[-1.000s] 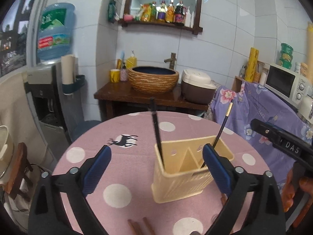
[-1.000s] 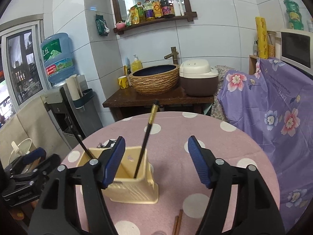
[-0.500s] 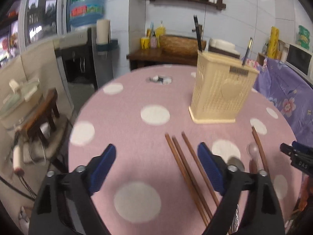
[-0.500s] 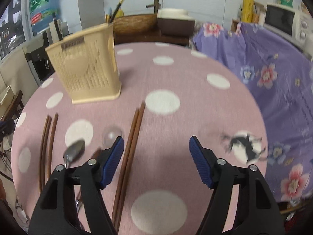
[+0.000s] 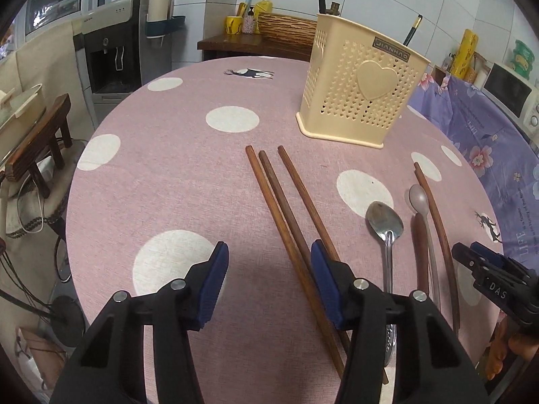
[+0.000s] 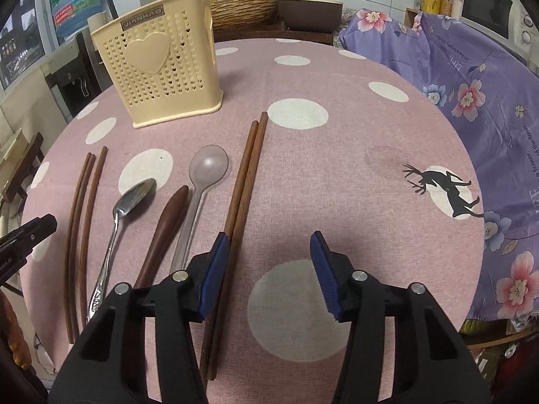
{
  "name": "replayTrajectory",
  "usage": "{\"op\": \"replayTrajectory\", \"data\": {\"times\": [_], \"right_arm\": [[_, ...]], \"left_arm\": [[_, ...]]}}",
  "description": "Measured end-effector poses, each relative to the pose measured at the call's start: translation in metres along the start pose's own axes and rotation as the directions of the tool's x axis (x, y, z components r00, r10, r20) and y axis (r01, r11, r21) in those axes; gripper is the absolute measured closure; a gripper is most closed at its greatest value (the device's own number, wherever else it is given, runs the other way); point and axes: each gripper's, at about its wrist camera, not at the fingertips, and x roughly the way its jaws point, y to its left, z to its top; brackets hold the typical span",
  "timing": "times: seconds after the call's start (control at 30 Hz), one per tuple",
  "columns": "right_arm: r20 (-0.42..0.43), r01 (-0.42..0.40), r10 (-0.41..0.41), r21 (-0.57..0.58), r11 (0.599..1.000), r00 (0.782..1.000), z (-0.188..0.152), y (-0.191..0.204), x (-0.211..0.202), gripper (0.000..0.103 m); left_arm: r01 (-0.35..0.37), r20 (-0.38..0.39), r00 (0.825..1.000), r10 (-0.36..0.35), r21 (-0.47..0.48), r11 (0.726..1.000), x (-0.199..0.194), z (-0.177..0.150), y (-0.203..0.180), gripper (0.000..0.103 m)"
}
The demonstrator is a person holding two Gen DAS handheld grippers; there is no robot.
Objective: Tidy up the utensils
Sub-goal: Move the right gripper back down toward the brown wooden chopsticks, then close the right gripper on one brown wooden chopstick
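hovering both grippers low over the loose utensils, ready to sort

round pink table (image 5: 175, 181) first; cream holder (image 5: 360, 87) upright at the back, so drops are short; three chopsticks (image 5: 286, 208) by the left gripper (image 5: 267, 281), a pair (image 6: 244, 181) by the right gripper (image 6: 266, 274); spoons (image 6: 134, 198) between; both jaws closing on nothing yet

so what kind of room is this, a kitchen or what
Most likely a home kitchen or dining corner: a microwave and a rice cooker stand by the tiled wall, a water dispenser is beside the round table, and a utensil holder sits on it.
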Motion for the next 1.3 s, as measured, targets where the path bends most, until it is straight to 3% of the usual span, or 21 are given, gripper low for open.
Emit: {"op": "replayTrajectory", "data": {"times": [0.23,0.33,0.47,0.57,0.8,1.13,1.3], "right_arm": [[-0.009,0.024,-0.024,-0.018,1.0,1.0,-0.001,0.001,0.002,0.054],[0.0,0.073,-0.073,0.012,0.997,0.997,0.001,-0.009,-0.001,0.063],[-0.009,0.008,-0.007,0.058,0.998,1.0,0.003,-0.018,-0.001,0.063],[0.002,0.004,-0.004,0.06,0.998,1.0,0.002,-0.015,-0.002,0.063],[0.008,0.001,-0.002,0.064,0.998,1.0,0.0,-0.015,-0.002,0.063],[0.021,-0.002,0.0,0.067,0.998,1.0,-0.002,-0.016,-0.006,0.063],[0.024,0.013,-0.014,0.06,0.998,1.0,-0.003,-0.015,-0.006,0.063]], "left_arm": [[-0.013,-0.007,1.0,0.013,0.023,1.0,0.003,-0.003,-0.006,0.052],[-0.022,-0.01,1.0,0.022,0.015,1.0,0.003,-0.004,-0.003,0.052],[-0.026,-0.016,1.0,0.026,0.008,1.0,0.003,-0.003,-0.002,0.053],[-0.022,-0.018,1.0,0.022,0.023,0.999,0.004,-0.004,-0.008,0.053],[-0.025,-0.039,0.999,0.027,0.044,0.999,0.011,-0.006,-0.017,0.065],[-0.051,-0.041,0.998,0.053,0.045,0.998,0.012,-0.008,-0.018,0.067],[-0.099,-0.03,0.994,0.102,0.083,0.992,0.013,-0.01,-0.021,0.067]]}}
